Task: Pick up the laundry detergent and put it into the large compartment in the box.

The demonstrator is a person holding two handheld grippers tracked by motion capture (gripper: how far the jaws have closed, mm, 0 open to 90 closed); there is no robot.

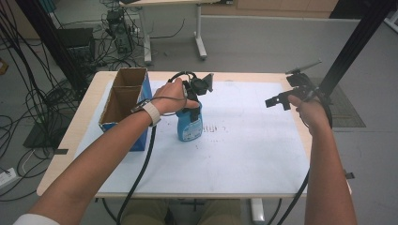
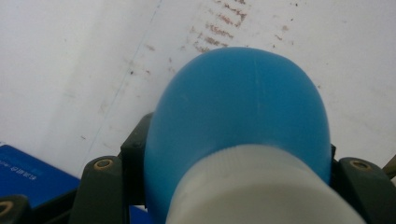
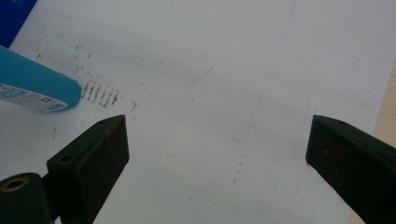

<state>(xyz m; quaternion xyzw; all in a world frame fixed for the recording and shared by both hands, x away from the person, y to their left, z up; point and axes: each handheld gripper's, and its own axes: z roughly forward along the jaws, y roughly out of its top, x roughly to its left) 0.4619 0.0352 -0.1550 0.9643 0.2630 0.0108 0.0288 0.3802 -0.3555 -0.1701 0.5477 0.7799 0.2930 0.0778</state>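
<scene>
A blue bottle [image 1: 190,124] with a white collar stands upright on the white mat [image 1: 244,154], left of the middle. My left gripper [image 1: 191,107] comes down from above and is shut on the bottle's neck. In the left gripper view the blue bottle [image 2: 238,102] bulges out between the two black jaws, with the white collar at the bottom of that view. My right gripper [image 1: 277,101] hovers over the mat's far right corner, well apart from the bottle. In the right gripper view the right gripper [image 3: 215,140] is open with nothing between its jaws, and the bottle's base [image 3: 32,86] shows at the left edge.
An open cardboard box [image 1: 123,101] with blue sides stands at the table's left, close beside my left wrist. Faint brown marks [image 3: 100,93] stain the mat near the bottle. Cables hang off the front edge. A black frame post [image 1: 352,47] rises at the far right.
</scene>
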